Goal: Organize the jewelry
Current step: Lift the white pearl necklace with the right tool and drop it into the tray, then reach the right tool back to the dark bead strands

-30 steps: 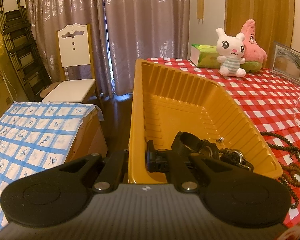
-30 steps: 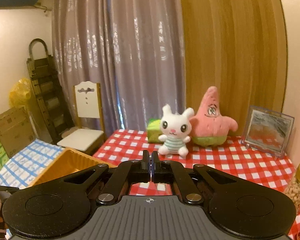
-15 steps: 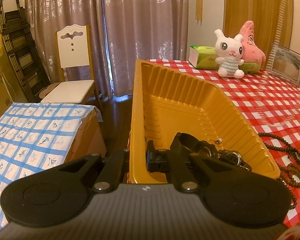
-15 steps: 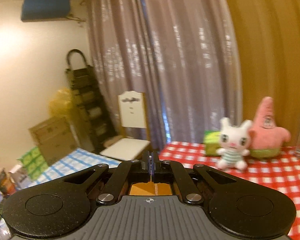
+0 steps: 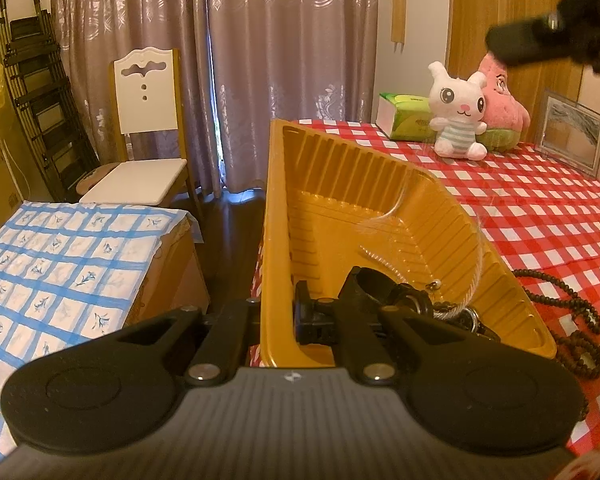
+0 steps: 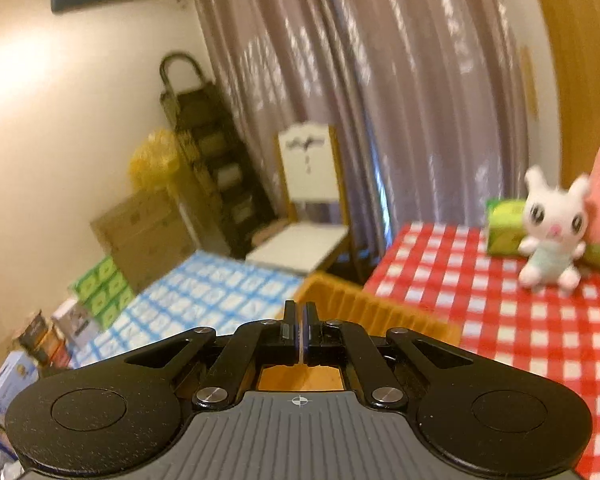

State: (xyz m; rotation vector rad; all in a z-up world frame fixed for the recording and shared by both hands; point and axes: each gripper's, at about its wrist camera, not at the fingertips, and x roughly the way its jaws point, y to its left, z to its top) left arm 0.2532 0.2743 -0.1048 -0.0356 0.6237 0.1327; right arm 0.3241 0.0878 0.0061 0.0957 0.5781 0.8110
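- The table (image 5: 540, 216), covered in a red-and-white check cloth, is seen to carry everything; beyond its far edge a white chair (image 5: 146, 136) stands before grey curtains, and a blue-checked cloth covers a box to the left of the tray.
- The yellow tray (image 5: 340, 184) is taken as the landmark: it lies at the table's left edge, its long axis running away from the left gripper toward the curtains.
- The left gripper (image 5: 278, 316) is pinched on the tray's near left wall, one finger outside and one inside.
- The right gripper (image 6: 299, 334), with its fingers pressed together, is held high above and to the right of the tray; whether the pale blurred strand hanging over the tray is pinched there cannot be told.
- A dark beaded necklace (image 5: 572, 320) lies on the cloth just right of the tray's near end, nearer to the right gripper's side.
- A dark watch (image 5: 376, 284) and small metal pieces rest inside the tray's near end.
- The beads are judged the next item, to be carried leftward over the tray's right wall.
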